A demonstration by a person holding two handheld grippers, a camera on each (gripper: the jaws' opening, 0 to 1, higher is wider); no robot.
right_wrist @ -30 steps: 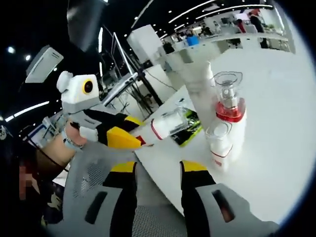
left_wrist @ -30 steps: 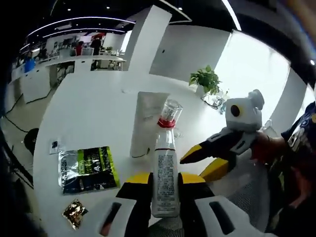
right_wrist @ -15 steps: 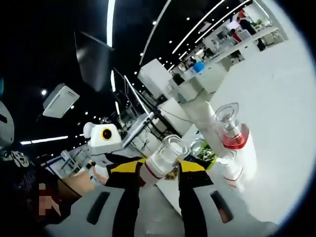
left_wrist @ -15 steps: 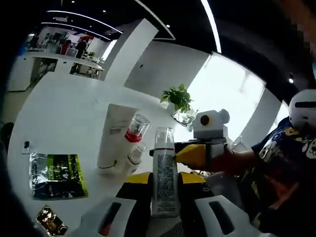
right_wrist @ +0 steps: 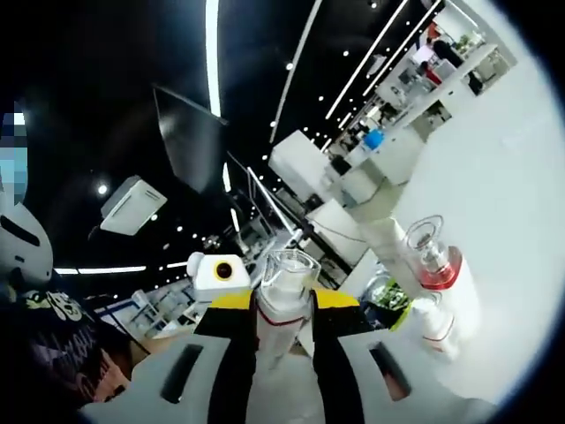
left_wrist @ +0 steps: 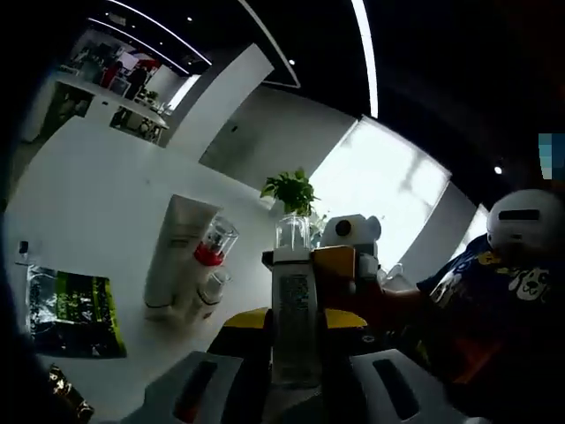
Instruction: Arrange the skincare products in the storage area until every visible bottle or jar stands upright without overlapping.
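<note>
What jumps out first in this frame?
A white pump bottle with a clear cap is clamped in the left gripper, and the right gripper closes around its capped end. Beyond, a white tube and two red-collared bottles stand on the white table.

A white bottle (left_wrist: 294, 318) with a clear cap and a printed label stands lengthwise between the left gripper's (left_wrist: 295, 336) jaws, cap pointing away; in the right gripper view the same bottle (right_wrist: 281, 309) shows its clear cap and a thin red ring between the right gripper's (right_wrist: 275, 340) jaws; on the white table (left_wrist: 97, 194) a tall white tube (left_wrist: 170, 256) stands upright; just beside it a bottle with a red collar (left_wrist: 210, 256) and clear cap; a smaller white bottle (left_wrist: 208, 291) near its base.
</note>
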